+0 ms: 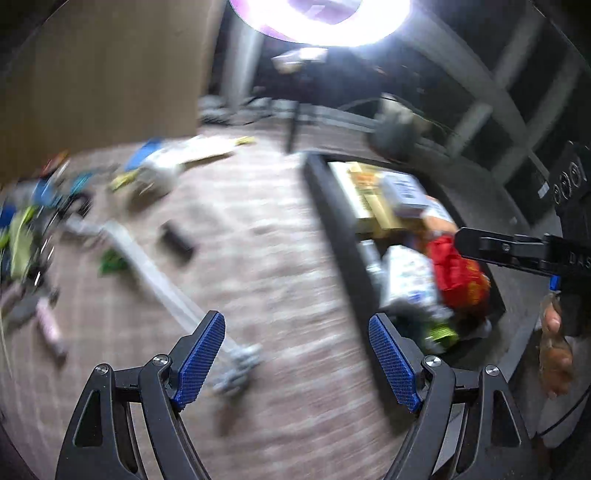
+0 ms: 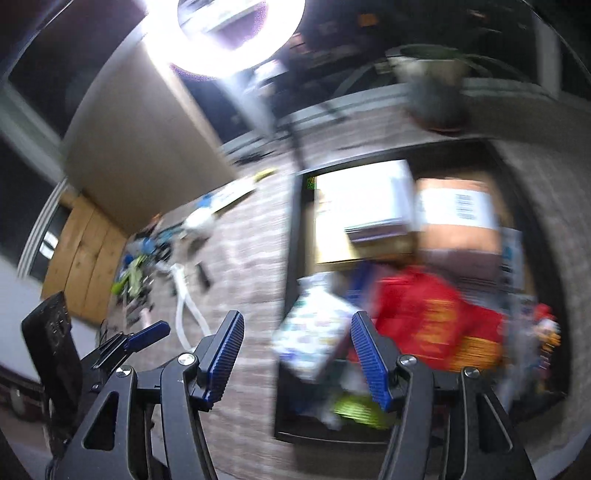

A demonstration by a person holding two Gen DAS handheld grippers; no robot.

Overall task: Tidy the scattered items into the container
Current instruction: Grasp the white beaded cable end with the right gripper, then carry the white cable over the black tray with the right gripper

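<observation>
Both views are motion-blurred. A black open container [image 1: 332, 206] sits on the carpet at the right, holding boxes, a red bag [image 1: 458, 273] and a white printed pack [image 1: 406, 277]. My left gripper [image 1: 297, 325] is open and empty, above the carpet just left of the container's edge. A long pale stick-like item [image 1: 147, 266] lies below it, and scattered items [image 1: 44, 214] lie far left. My right gripper [image 2: 297, 325] is open and empty above the container's [image 2: 291, 236] left wall, over the white pack [image 2: 314, 332] and the red bag [image 2: 424, 317].
A bright ring light [image 1: 321, 22] on a stand is at the back. A large brown panel [image 1: 99, 74] rises at the left. A potted plant [image 2: 432, 85] stands behind the container. The right gripper's body [image 1: 517, 247] reaches over the container's right side.
</observation>
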